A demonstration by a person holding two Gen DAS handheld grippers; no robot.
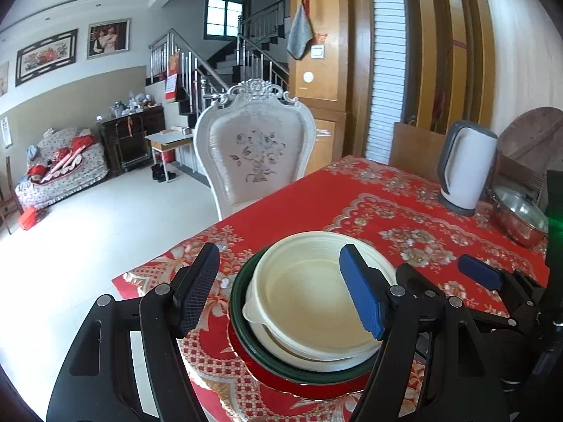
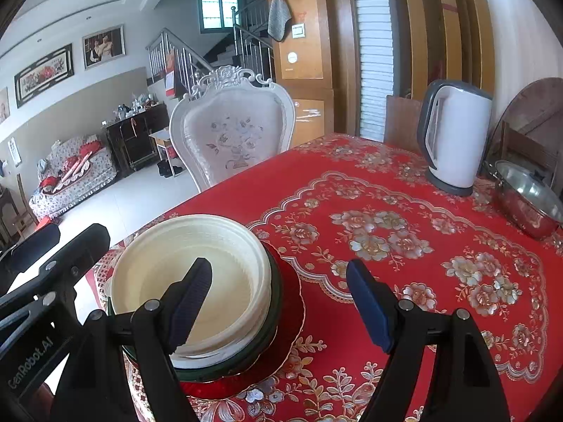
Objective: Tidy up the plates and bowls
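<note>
One stack of dishes sits near the counter's (image 2: 387, 183) near-left corner: cream bowls (image 1: 309, 299) nested together, top one empty, resting in a dark green plate (image 1: 242, 320), which lies on a red plate (image 1: 316, 388) with a scalloped gold edge. How many cream bowls are nested is hard to tell; ridged rims show several. One bowl has a small lug handle on its left side in the left wrist view. The counter carries a red floral cloth.

Left tongs (image 1: 281, 292) stand wide, empty, angled down over the stack; the black pad is left of the stack, the blue pad overlaps the bowl's right rim in the picture, contact cannot be told. Right tongs (image 2: 281, 302) also wide and empty, angled down; the left pad shows over the bowl's interior, the right pad over bare cloth to the right of the stack. The right tongs' blue pad shows in the left wrist view just right of the stack; the left tongs' body shows at the left edge of the right wrist view.

Well apart at the far right: a white kettle (image 2: 454, 137) with grey handle, upright, and beside it a steel pot (image 2: 527, 200), tilted, glass lid visible on it in the left wrist view. A white ornate chair (image 1: 253, 147) stands at the counter's far side.
</note>
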